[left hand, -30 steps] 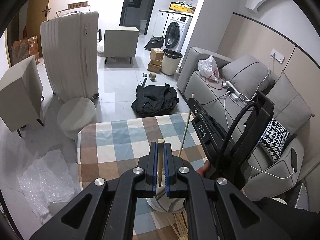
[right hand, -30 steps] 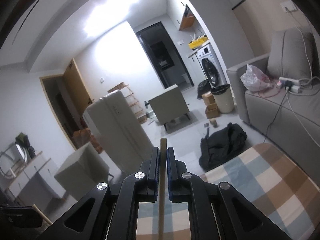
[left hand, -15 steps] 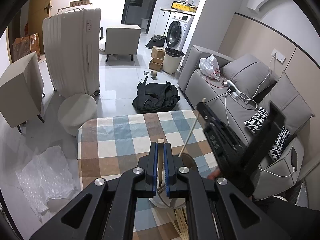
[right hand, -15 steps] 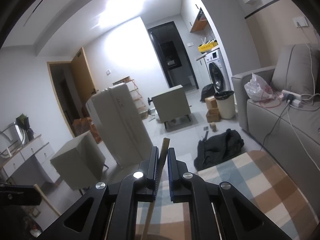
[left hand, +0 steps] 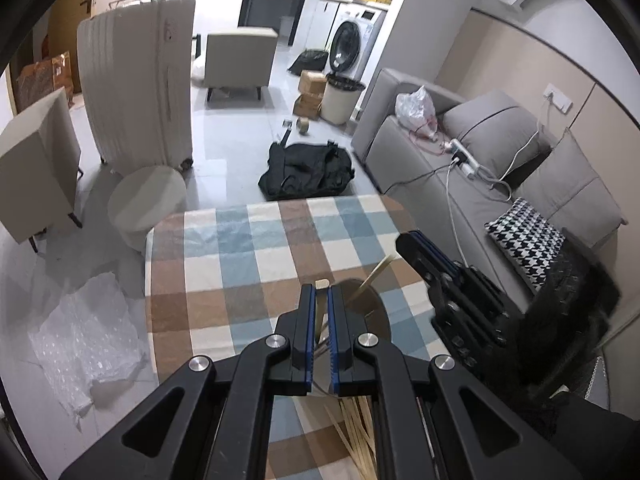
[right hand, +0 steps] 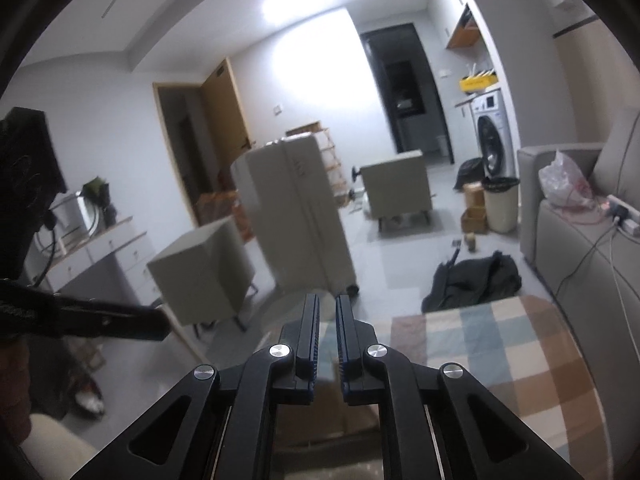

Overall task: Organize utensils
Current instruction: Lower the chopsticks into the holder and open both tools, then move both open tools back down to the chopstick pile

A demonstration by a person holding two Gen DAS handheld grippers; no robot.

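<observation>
A chopstick (left hand: 321, 305) is clamped in the left hand-held gripper (left hand: 319, 292) above the cup (left hand: 366, 308); the right hand-held gripper (right hand: 327, 312) is parted, empty. If tilted, the chopstick could be dropped onto the tabletop (left hand: 248, 264).

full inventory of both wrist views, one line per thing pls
chopstick: 1, pale wood, between the left gripper's fingers
leaning chopstick: 1, pale wood, standing in the holder
holder: 1, round, dark inside, on the table behind the left gripper
loose chopsticks: a bunch, pale wood, on the cloth under the gripper
tablecloth: 1, blue, brown and white check
suitcase: 1, cream, upright on the floor
black bag: 1, on the floor beyond the table
sofa: 1, grey, right of the table
washing machine: 1, white, far end
left gripper: black, blue pads, closed on the chopstick
right gripper: black, slightly apart, nothing held
</observation>
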